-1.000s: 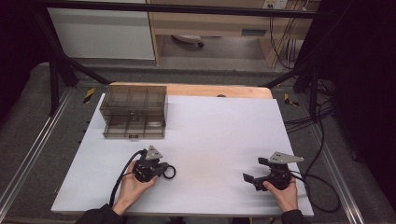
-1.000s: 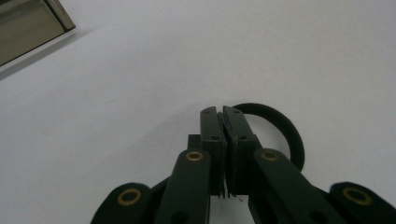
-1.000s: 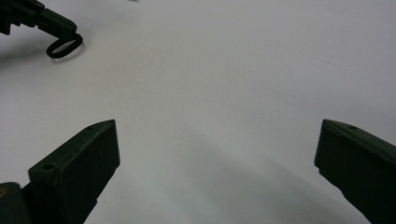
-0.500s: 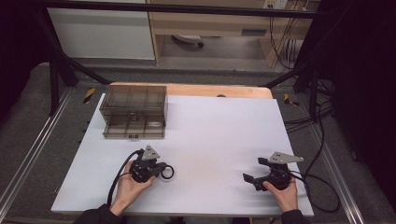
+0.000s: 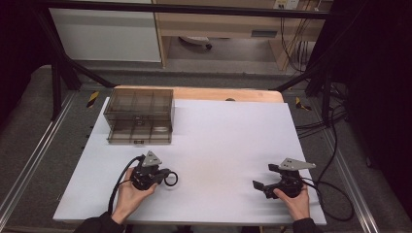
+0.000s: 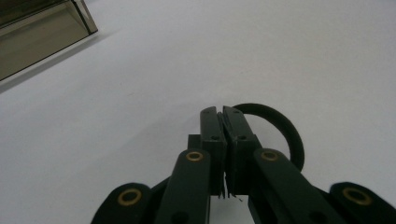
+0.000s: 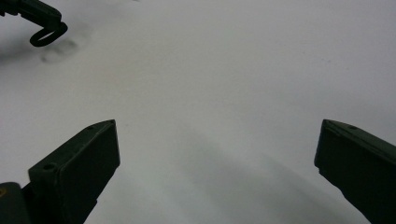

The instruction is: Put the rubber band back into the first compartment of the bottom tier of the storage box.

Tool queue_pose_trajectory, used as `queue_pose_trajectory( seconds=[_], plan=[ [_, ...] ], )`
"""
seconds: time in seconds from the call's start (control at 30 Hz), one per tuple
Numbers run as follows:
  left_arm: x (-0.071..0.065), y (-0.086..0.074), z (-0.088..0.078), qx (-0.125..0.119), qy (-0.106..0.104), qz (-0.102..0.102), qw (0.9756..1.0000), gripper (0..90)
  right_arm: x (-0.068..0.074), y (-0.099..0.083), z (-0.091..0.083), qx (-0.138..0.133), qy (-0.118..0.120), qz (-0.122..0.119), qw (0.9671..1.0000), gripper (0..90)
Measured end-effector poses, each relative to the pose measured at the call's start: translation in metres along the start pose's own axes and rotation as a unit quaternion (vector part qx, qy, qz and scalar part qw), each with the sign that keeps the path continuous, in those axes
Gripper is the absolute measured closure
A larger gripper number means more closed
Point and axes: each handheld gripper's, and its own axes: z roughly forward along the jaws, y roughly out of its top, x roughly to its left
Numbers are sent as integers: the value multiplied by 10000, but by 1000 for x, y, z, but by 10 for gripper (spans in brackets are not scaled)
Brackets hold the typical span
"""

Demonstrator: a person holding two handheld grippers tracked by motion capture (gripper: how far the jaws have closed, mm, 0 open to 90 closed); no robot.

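Ring (image 6: 285, 135) pinched by left hand-held gripper (image 6: 223, 116), plainer close-up.

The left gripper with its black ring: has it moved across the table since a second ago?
No. The left gripper, shut on the black ring, sits at the same spot below the smoky drawer box.

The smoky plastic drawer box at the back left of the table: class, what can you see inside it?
Through the drawer box's tinted walls, divider compartments show. Whether anything lies in them cannot be told; the dark plastic hides it.
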Motion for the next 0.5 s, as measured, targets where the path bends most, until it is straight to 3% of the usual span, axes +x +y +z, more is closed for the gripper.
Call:
queue_pose_trajectory(
  seconds=[0.5],
  plan=[
    [9, -5, -13, -55, 47, -66, 10000, 868, 0, 0, 0, 8, 1, 0, 10000, 7]
  ],
)
